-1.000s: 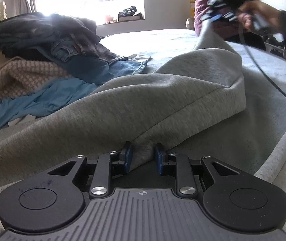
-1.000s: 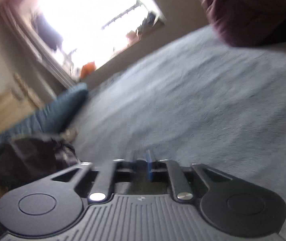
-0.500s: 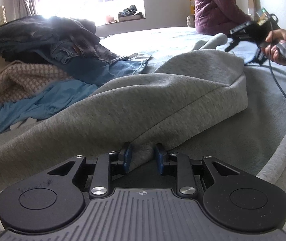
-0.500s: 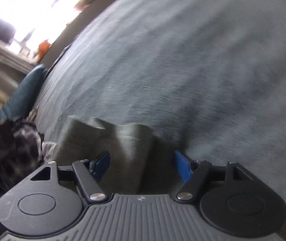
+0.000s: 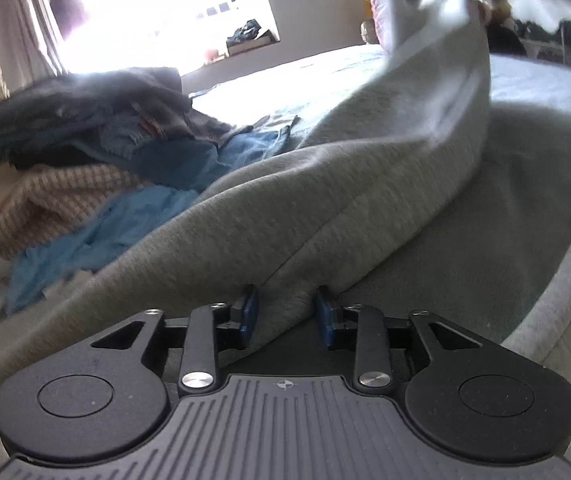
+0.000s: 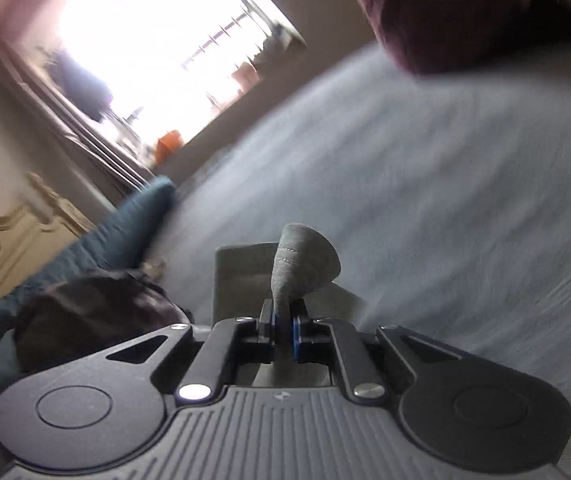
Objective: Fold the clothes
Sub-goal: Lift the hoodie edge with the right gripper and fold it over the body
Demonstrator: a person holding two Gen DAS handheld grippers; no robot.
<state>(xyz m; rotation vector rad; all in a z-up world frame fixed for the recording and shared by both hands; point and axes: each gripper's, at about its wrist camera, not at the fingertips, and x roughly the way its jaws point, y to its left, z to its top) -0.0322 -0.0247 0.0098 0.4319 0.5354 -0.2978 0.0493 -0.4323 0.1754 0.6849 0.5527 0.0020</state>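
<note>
The grey sweatshirt (image 5: 325,200) lies spread over the bed (image 5: 545,76), one corner raised toward the far side. To fold it cleanly, both ends should travel together with the cloth kept taut. The right gripper (image 6: 283,330) has just closed and now pinches a grey cuff (image 6: 301,264) (a firm bite, by the look). The left gripper (image 5: 285,316) has just been opening; a fold sits between its loosely spread jaws. A heap of clothes (image 5: 85,160) waits beneath the bright window (image 5: 157,8).
</note>
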